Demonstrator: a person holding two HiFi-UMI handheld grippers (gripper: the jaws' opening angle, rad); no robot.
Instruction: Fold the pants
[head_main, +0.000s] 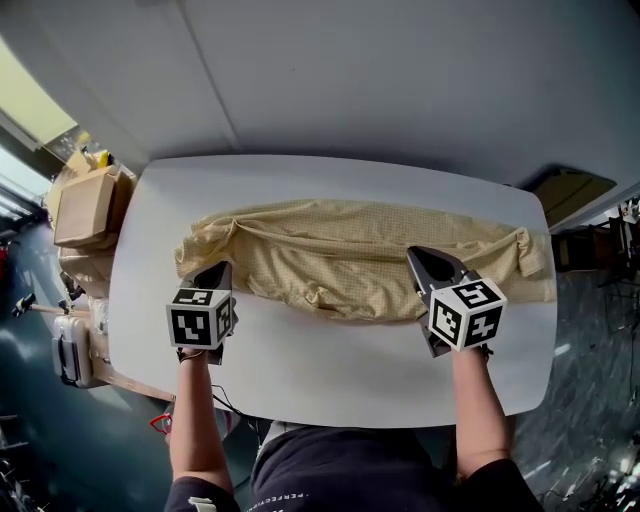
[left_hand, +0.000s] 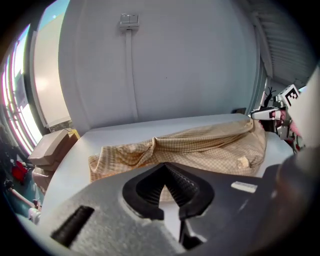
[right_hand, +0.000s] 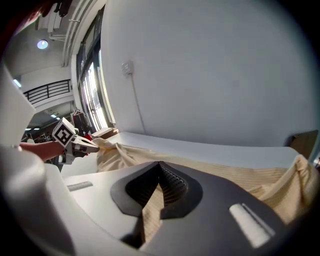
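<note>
The pants (head_main: 340, 255), thin tan checked cloth lying lengthwise across the white counter (head_main: 330, 370), look light, limp and quick to bunch, so pinching the near edge close to each end should carry them best. The left claw (head_main: 222, 268) and right claw (head_main: 414, 254) are both closed over that near side, though I cannot tell whether either has cloth pinched. No brand or label on the pants is legible.

white table (head_main: 300, 370), grey wall (left_hand: 190, 60) (bright windows (left_hand: 12, 95))
</note>
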